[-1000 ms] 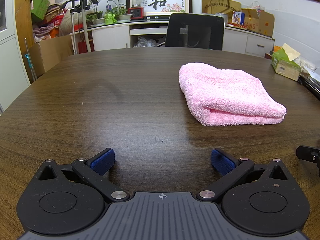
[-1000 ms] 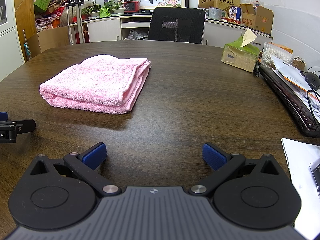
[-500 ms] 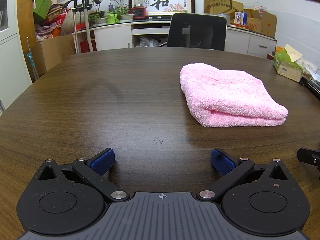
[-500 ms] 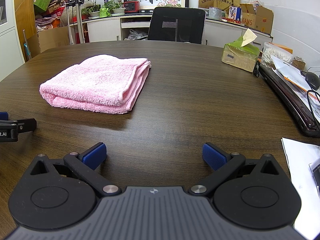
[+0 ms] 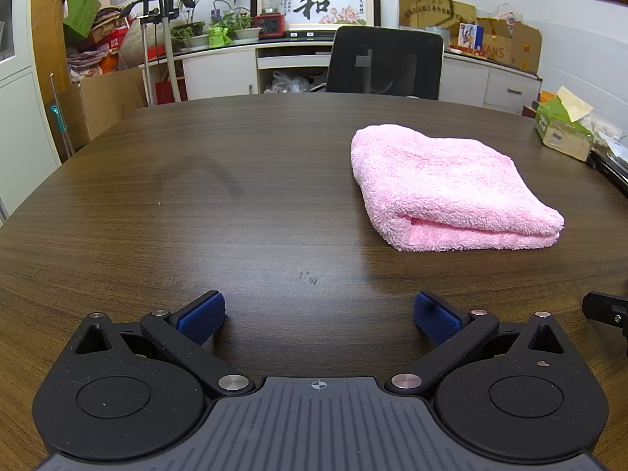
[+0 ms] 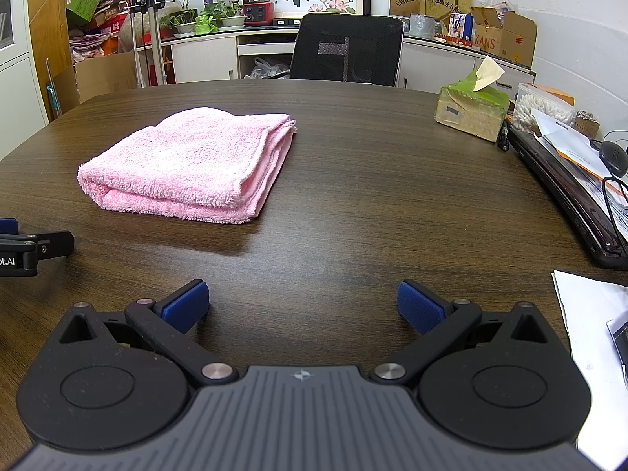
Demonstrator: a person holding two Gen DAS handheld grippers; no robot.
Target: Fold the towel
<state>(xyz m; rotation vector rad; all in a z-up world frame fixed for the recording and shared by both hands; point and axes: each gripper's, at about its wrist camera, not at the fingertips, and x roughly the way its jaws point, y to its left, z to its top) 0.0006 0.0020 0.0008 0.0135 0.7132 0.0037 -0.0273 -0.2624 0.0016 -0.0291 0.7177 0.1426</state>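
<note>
a: where do we stand with the towel (image 5: 451,184)?

b: it lies on the dark table (image 5: 196,196), already doubled into a thick pink pad, between our two tools and ahead of both. the left gripper (image 5: 318,316) is spread wide and holds nothing; the right gripper (image 6: 302,306) is the same, well apart from the cloth.

a: how do we think it handles?

b: soft, fluffy and light, we'd judge. it will sag and slump the moment we lift it, and the layers may slide over each other. not fragile, not slippery on the pads.

a: so where do we take hold?

b: if another fold is wanted, at the two near corners, pinching through all the layers at once so the stack doesn't peel open. the hemmed edges on its right side look firmer than the rounded fold.

a: anything close by to mind?

b: the tissue box (image 6: 471,108) sits well away.
</note>
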